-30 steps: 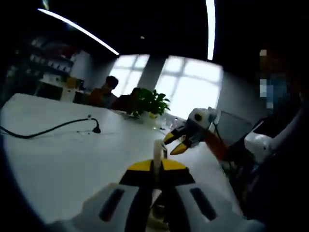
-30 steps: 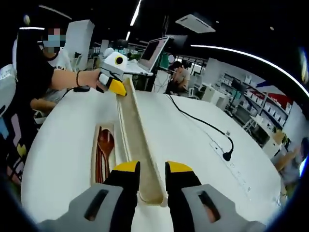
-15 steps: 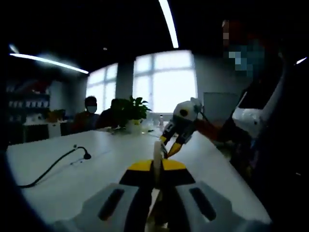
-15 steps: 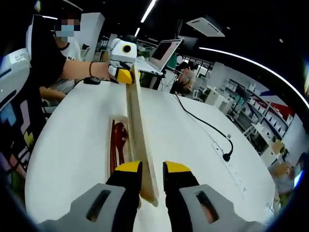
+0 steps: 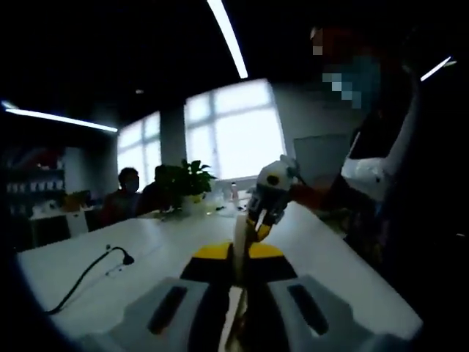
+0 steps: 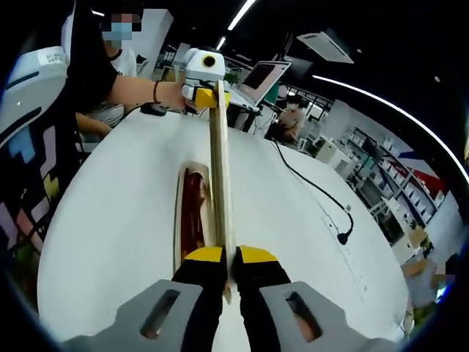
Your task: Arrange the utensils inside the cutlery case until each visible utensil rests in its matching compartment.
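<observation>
A long beige case lid is held on edge above the white table, one gripper at each end. My right gripper is shut on its near end. At the far end, my left gripper clamps it, held by a person's hand. Below the lid lies the open cutlery case with reddish-brown wooden utensils, partly hidden by the lid. In the left gripper view, my left gripper is shut on the lid's thin edge, and the right gripper grips the far end.
A black cable with a plug runs across the table's right side beside a power strip. A laptop stands beyond the far edge. A person stands at the left. A potted plant and seated people are at the back.
The lid has turned from lying slanted to standing on edge between both grippers. My right jaws have closed in tight on it. Both cameras have shifted with the hands.
</observation>
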Tool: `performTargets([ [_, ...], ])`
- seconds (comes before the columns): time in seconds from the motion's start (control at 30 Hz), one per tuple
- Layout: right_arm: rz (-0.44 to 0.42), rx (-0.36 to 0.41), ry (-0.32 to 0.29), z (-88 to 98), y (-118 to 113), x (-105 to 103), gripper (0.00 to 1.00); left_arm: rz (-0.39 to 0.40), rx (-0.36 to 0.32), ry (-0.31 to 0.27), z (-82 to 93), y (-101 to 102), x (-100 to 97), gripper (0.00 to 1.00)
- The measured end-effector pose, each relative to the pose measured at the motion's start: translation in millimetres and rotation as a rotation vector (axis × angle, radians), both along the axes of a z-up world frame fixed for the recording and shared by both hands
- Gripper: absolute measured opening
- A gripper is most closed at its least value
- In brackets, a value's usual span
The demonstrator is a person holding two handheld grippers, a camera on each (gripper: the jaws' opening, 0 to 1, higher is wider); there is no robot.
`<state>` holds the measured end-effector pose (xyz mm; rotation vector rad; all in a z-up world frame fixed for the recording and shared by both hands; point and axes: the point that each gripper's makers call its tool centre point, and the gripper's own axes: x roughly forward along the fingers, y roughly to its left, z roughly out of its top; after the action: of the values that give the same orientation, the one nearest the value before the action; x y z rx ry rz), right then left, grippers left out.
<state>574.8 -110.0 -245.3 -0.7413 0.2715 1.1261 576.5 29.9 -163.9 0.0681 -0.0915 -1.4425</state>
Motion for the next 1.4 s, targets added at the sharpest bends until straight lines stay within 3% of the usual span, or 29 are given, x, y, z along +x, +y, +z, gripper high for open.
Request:
performTargets([
  [0.13,0.002,-0.002,-0.019,1.1,0,-2,0.02,0.006,0.008,0.039,-1.0,-1,1.2,0.07],
  [0.2,0.000,-0.008,-0.035,1.3,0,-2,0.02,0.013,0.025,0.081,-4.1,-1,2.1,0.09],
  [0.23,0.000,-0.013,-0.045,1.5,0,-3,0.02,0.024,0.069,0.121,-11.8,1,3.1,0.13],
  [0.33,-0.011,-0.002,-0.068,5.7,0,-2,0.02,0.032,0.173,0.139,-25.9,-1,3.0,0.34],
  [0.43,-0.017,-0.020,-0.099,7.7,-2,-2,0.02,0.019,0.208,0.269,-33.8,-3,-3.7,0.50],
  [0.5,-0.017,-0.042,-0.123,6.4,-2,-3,0.02,0.033,0.237,0.314,-38.6,-2,-1.8,0.66],
  [0.7,-0.033,-0.109,-0.197,2.5,-4,-3,0.02,0.054,0.323,0.384,-51.9,-2,-2.2,0.85],
  [0.8,-0.041,-0.122,-0.218,0.7,-4,-4,0.02,0.064,0.377,0.386,-59.6,-3,-3.2,0.86],
  [0.9,-0.052,-0.144,-0.256,0.0,-5,-4,0.02,0.103,0.426,0.393,-68.4,-3,0.8,0.95],
  [0.97,-0.063,-0.183,-0.313,0.5,-7,-3,0.02,0.111,0.459,0.371,-74.4,-3,2.8,1.00],
  [1.2,-0.085,-0.297,-0.509,-0.7,-9,-5,0.02,0.108,0.587,0.321,-99.2,-3,0.4,1.00],
  [1.4,-0.097,-0.396,-0.669,-1.9,-8,-7,0.02,0.086,0.654,0.324,-115.8,-8,-4.4,1.00],
])
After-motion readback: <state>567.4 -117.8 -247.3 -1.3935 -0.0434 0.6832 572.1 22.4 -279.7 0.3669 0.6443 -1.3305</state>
